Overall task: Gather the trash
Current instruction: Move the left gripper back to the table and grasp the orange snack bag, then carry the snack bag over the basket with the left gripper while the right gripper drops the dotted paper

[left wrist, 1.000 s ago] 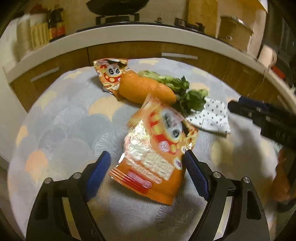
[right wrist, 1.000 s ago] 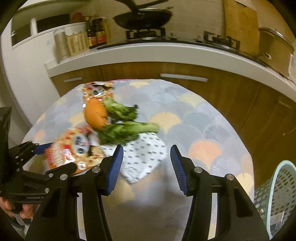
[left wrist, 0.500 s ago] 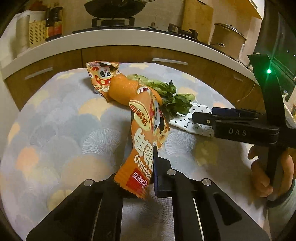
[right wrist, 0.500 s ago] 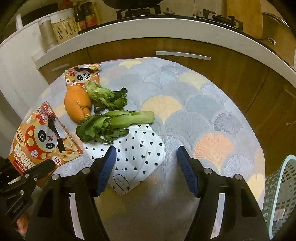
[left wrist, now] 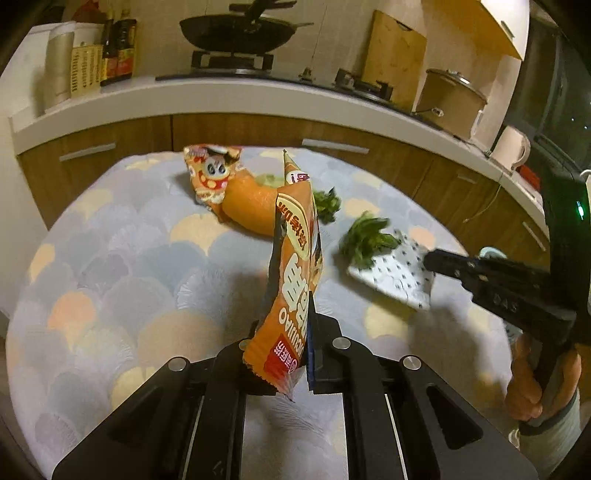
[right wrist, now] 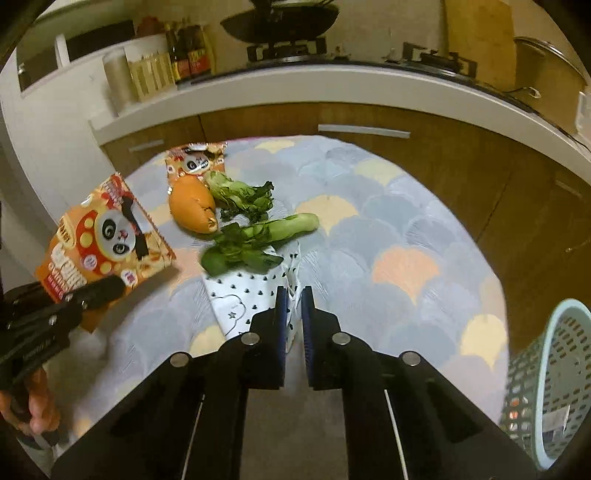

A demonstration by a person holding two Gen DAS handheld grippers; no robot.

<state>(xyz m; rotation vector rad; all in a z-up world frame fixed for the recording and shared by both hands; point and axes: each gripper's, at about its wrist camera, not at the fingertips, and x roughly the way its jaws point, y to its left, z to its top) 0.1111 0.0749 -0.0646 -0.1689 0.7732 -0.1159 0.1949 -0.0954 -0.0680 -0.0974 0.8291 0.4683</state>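
Trash lies on the tabletop (right wrist: 406, 229), which carries a scale-pattern cloth. A basket (right wrist: 554, 373) stands beside the tabletop at the right. The left claw (left wrist: 291, 343) is closed on the lower edge of an orange snack bag (left wrist: 295, 273), held upright and clear of the cloth. The right claw (right wrist: 292, 314) is pinched nearly closed on the edge of a dotted wrapper (right wrist: 255, 291). Greens (right wrist: 255, 236) overlap the wrapper. An orange peel (right wrist: 192, 206) touches a second bag (right wrist: 194, 162).

Dim warm kitchen: a white counter (left wrist: 229, 98) over wooden cabinets (right wrist: 443, 147), a wok (left wrist: 240, 31) on the stove, a cutting board (left wrist: 393, 55) against the wall.
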